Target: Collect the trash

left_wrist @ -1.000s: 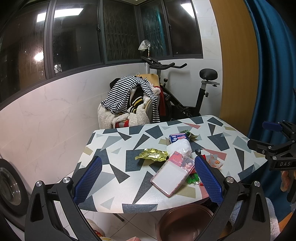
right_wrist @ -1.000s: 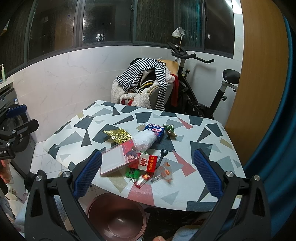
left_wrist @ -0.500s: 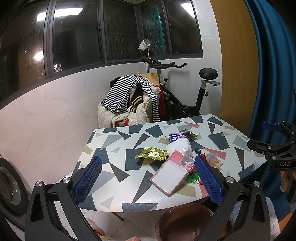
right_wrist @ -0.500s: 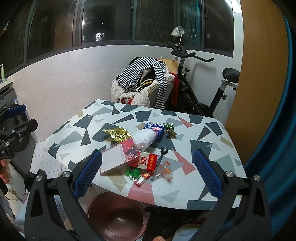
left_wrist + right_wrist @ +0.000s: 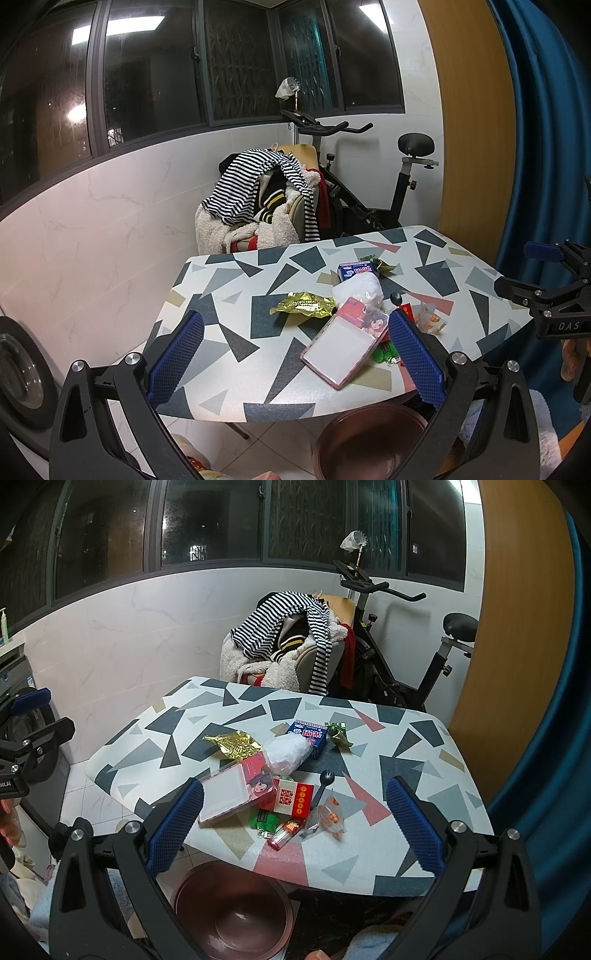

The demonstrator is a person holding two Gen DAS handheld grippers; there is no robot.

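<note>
While both my grippers, left (image 5: 295,354) and right (image 5: 293,825), hover with fingers spread, I could knock trash (image 5: 291,801) off the counter (image 5: 424,738), missing the basin (image 5: 232,919)

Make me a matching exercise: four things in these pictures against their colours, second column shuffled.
Things:
1. crumpled wrapper
2. small box
3. basin
4. fork

Colours:
a. black
b. gold
c. blue
d. reddish brown

Pairs: 1-b, 2-c, 3-d, 4-a
</note>
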